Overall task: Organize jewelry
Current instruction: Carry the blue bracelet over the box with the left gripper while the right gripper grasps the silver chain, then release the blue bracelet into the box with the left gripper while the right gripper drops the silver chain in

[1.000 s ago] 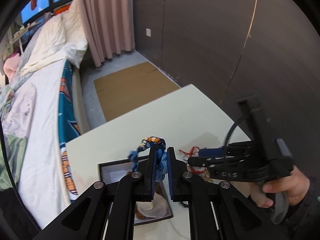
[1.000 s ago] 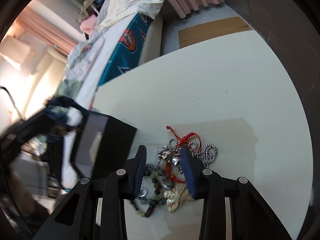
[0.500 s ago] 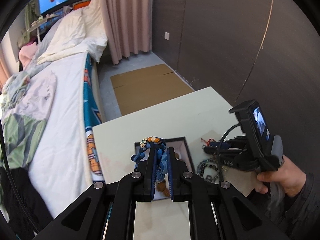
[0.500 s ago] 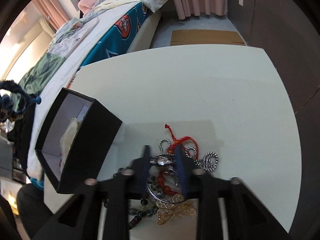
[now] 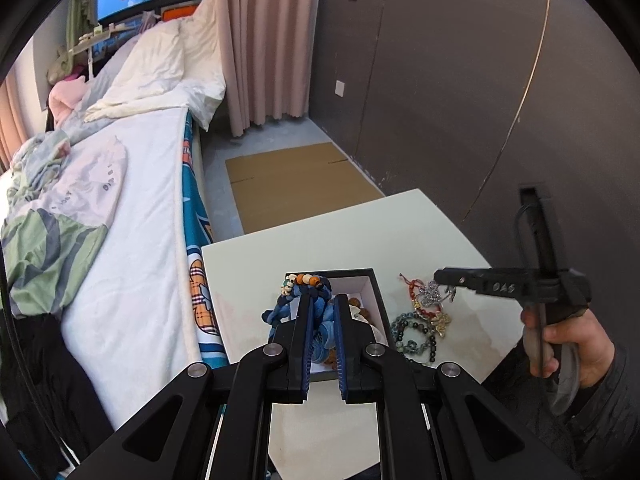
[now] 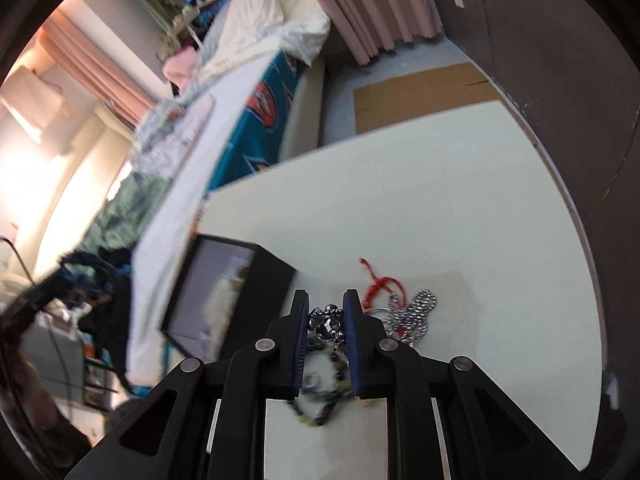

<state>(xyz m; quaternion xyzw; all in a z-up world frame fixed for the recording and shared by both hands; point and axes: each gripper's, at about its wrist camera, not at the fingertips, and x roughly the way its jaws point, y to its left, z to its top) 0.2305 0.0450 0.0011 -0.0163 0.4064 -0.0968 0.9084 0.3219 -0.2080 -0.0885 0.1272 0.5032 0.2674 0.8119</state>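
My left gripper (image 5: 320, 300) is shut on a blue braided bracelet (image 5: 308, 286) with orange and white beads, held above the open black box (image 5: 372, 280). Inside the box lie a few pale and brown pieces. My right gripper (image 6: 327, 300) is shut on a silver beaded piece (image 6: 329, 324), raised just above the jewelry pile (image 5: 416, 328). In the left wrist view the silver piece (image 5: 430, 298) dangles from the right gripper (image 5: 438, 276). On the table remain a red cord (image 6: 378, 286), a silver chain (image 6: 416, 312) and a dark bead bracelet (image 6: 320, 400).
The cream table (image 5: 360, 232) stands between a bed (image 5: 132, 240) on the left and a dark wall (image 5: 480, 100) on the right. Flat cardboard (image 5: 296, 184) lies on the floor beyond it. A person's hand (image 5: 568, 340) grips the right tool.
My right gripper closed on the silver piece and lifted it off the pile. My left gripper drew back and up with the blue bracelet, so more of the box and room shows.
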